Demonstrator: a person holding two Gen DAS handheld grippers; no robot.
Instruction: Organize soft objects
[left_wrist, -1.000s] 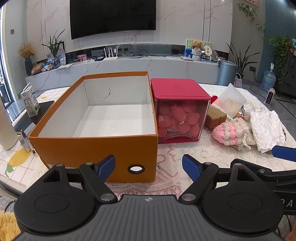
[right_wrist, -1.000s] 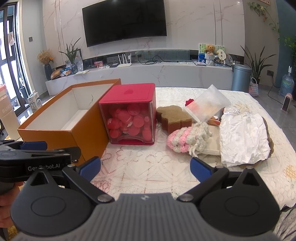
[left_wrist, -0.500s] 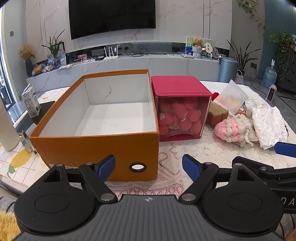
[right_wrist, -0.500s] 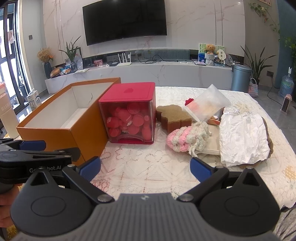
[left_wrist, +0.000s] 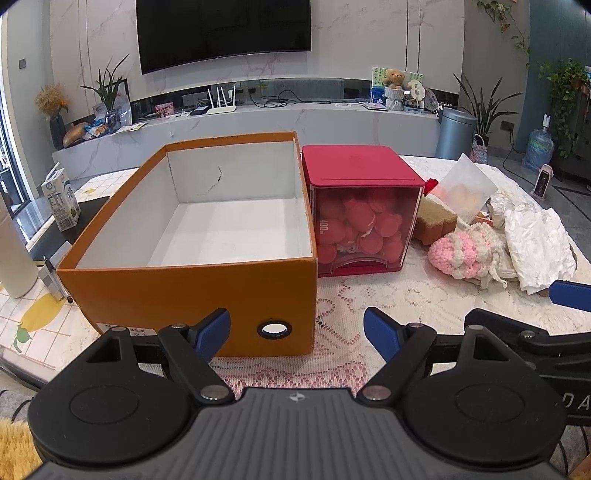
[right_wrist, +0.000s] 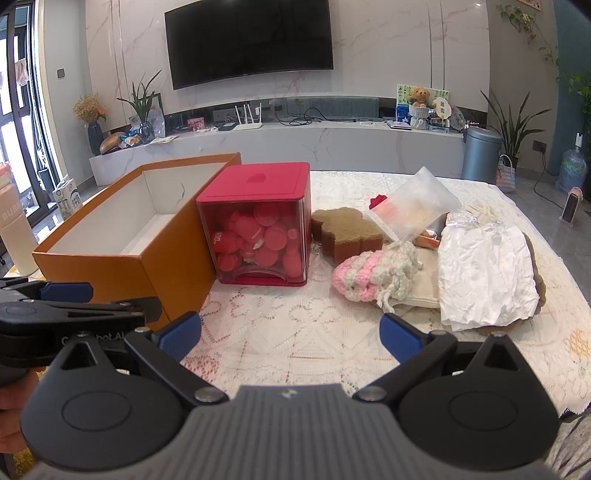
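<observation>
Left wrist view: the left gripper (left_wrist: 296, 328) is seen with its blue-tipped fingers (left_wrist: 212, 331) spread wide, and nothing is held or touched by them. Just beyond the fingers an orange cardboard box (left_wrist: 192, 295) is set on the lace tablecloth (left_wrist: 406, 295), its white inside bare. A red-lidded clear container (left_wrist: 360, 210) filled with pink round pieces is placed right against the box's right wall. Further right, a brown sponge (left_wrist: 436, 218), a pink and white knitted item (left_wrist: 461, 251) and a crumpled white cloth (left_wrist: 539, 243) are heaped close together.

Right wrist view: the right gripper (right_wrist: 290, 336) is likewise held wide open above the tablecloth, with nothing between its fingers (right_wrist: 400, 338). The knitted item (right_wrist: 373, 275) is found just ahead of the right fingertip, not touched. The white cloth (right_wrist: 487, 273) is spread beside it, the sponge (right_wrist: 345, 230) behind it. The left gripper (right_wrist: 66, 295) is seen at the left edge, near the orange box (right_wrist: 122, 273).
</observation>
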